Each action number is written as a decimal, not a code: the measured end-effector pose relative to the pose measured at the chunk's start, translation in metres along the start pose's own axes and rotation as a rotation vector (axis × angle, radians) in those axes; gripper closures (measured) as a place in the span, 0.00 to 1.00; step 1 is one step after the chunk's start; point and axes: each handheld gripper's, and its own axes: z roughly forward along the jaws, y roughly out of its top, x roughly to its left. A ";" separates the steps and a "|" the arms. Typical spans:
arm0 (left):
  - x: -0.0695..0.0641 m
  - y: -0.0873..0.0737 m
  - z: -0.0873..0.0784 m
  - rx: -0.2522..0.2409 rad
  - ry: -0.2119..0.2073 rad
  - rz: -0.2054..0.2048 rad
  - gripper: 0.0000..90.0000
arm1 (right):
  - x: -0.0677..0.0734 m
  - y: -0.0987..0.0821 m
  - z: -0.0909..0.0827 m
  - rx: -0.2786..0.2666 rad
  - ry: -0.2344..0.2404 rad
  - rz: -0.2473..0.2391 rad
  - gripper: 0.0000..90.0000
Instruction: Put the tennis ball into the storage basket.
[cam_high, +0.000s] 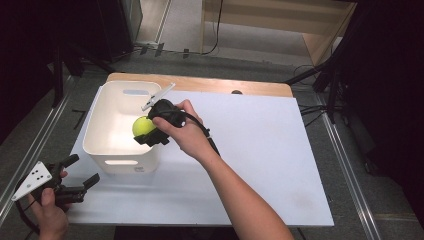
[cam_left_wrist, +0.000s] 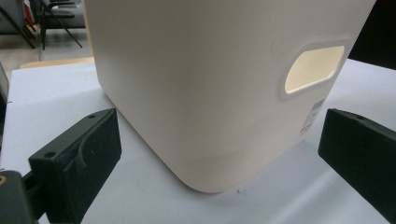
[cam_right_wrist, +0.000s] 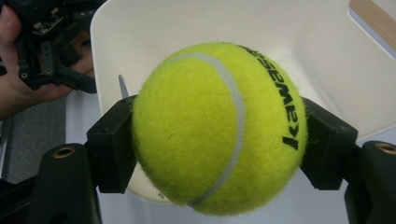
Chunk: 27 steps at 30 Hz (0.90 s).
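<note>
A yellow-green tennis ball is held over the right rim of a white plastic bin, with my right gripper shut on it. The ball hangs just inside the bin's open top, above its floor. My left gripper stands open at the table's front left corner, facing the bin's near wall and its handle slot, with nothing between its jaws.
The bin stands on a white board laid over a wooden table. Dark stands and cables flank the table on both sides. The other hand and its gripper show beyond the bin.
</note>
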 end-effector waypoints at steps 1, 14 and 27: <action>0.000 0.000 0.000 -0.001 0.000 -0.001 0.00 | 0.000 0.000 0.002 0.006 -0.002 0.005 0.26; 0.000 0.000 0.000 0.001 -0.002 0.000 0.00 | -0.001 0.001 0.017 0.036 0.000 -0.011 0.26; 0.000 0.000 -0.001 -0.006 -0.003 -0.003 0.00 | 0.001 -0.001 0.022 0.041 -0.011 -0.034 0.05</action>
